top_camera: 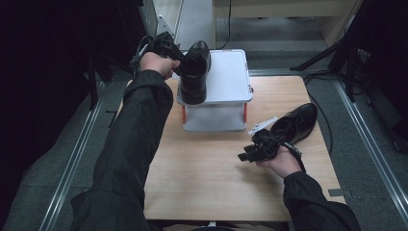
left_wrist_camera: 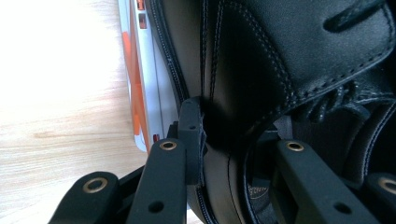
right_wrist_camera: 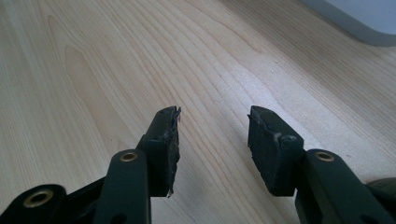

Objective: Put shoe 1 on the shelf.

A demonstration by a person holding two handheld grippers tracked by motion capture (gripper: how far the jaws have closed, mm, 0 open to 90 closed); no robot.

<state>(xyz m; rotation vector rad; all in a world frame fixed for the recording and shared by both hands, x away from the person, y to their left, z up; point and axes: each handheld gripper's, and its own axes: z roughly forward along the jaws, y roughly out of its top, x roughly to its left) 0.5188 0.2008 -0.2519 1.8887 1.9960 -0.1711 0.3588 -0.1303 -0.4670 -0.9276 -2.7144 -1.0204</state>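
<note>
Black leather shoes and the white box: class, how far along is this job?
Done: one black leather lace-up shoe stands on the white box. In hand: the left tool straddles that shoe's collar wall, jaws loose rather than pressing. Left: the second black leather shoe lies on the wooden table; the right tool waits open beside it.

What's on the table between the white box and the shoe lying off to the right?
A small white strip lies between the white box and the shoe on the table, near that shoe's toe; otherwise bare wood. The high view shows this.

light wooden table (top_camera: 207, 192) on grey floor (top_camera: 62, 159) with metal rails (top_camera: 72, 163); dark surroundings.
</note>
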